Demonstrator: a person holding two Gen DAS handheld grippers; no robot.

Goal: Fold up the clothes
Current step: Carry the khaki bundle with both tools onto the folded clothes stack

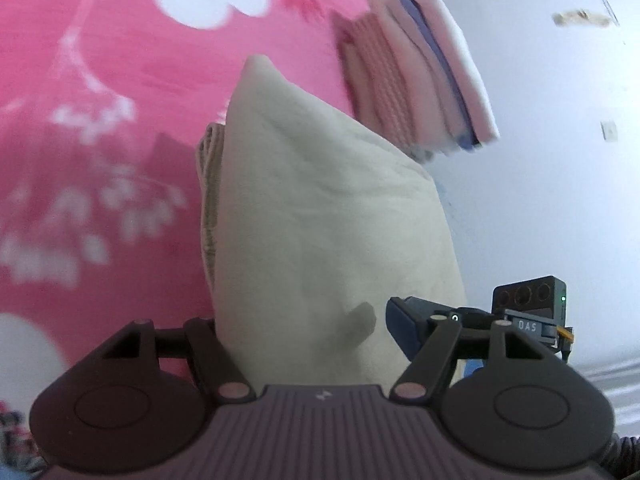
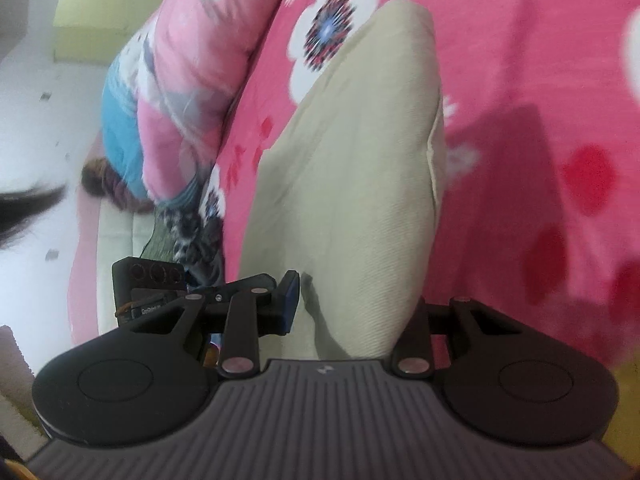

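A folded beige garment (image 1: 320, 200) hangs above the pink bed, held from both sides. In the left wrist view it fills the gap between the fingers of my left gripper (image 1: 320, 340), which is shut on its near end; the cloth hides the fingertips. My right gripper (image 1: 404, 328) comes in from the right, its blue pad against the same end. In the right wrist view the beige garment (image 2: 352, 180) runs out from my right gripper (image 2: 352, 320), shut on it, with the left gripper (image 2: 290, 304) alongside on the left.
A stack of folded pink, white and purple clothes (image 1: 420, 80) lies at the edge of the pink flowered bedspread (image 1: 120, 80). A rolled pink quilt (image 2: 180, 80) and dark patterned clothing (image 2: 188, 236) lie at the other side. The white floor (image 1: 540, 180) is beyond.
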